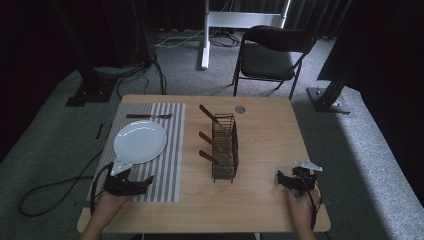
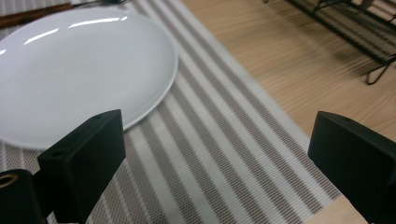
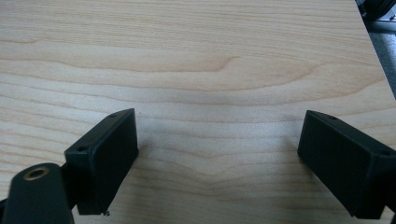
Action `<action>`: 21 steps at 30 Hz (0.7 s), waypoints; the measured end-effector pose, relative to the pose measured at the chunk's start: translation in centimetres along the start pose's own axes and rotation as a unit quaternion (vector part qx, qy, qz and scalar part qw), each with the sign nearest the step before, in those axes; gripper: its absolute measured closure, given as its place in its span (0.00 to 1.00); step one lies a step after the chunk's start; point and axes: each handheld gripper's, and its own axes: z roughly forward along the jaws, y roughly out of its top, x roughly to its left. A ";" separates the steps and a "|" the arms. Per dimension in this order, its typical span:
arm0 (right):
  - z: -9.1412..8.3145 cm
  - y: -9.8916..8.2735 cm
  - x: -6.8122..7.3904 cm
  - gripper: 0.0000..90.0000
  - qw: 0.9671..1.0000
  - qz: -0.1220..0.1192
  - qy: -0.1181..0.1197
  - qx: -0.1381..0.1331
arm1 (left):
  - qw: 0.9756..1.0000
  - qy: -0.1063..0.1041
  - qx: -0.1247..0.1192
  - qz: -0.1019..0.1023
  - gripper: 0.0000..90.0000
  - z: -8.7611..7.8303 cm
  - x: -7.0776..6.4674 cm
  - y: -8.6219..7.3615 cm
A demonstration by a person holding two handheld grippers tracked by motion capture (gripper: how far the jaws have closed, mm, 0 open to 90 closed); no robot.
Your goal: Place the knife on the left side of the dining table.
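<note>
Plate (image 2: pixel 79 65) just ahead of the wide-open, empty left gripper (image 2: pixel 217 158) — likely glazed, slick, breakable; take it by the near rim. Right gripper (image 3: pixel 217 158) gapes empty too.

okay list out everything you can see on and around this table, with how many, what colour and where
plate: one, white, on the striped mat, left side
placemat: one, grey and white stripes, left half of the table
fork: one, brown handle, far end of the mat
wire rack: one, black, middle of the table
utensils: three brown handles sticking out of the rack
table: one, light wood
chair: one, black, beyond the table
left claw: black, open, over the mat's near edge
right claw: black, open, near right of the table
</note>
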 end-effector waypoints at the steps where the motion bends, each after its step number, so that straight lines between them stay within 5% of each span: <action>1: 0.0 0.0 0.0 0.13 1.000 0.000 0.000 0.000 | 1.000 -0.001 -0.001 0.003 0.05 0.0 -0.1 0.2; 21: 0.0 0.0 0.0 0.13 1.000 0.000 0.000 -0.001 | 0.998 -0.033 -0.028 0.040 0.05 0.4 -1.7 4.1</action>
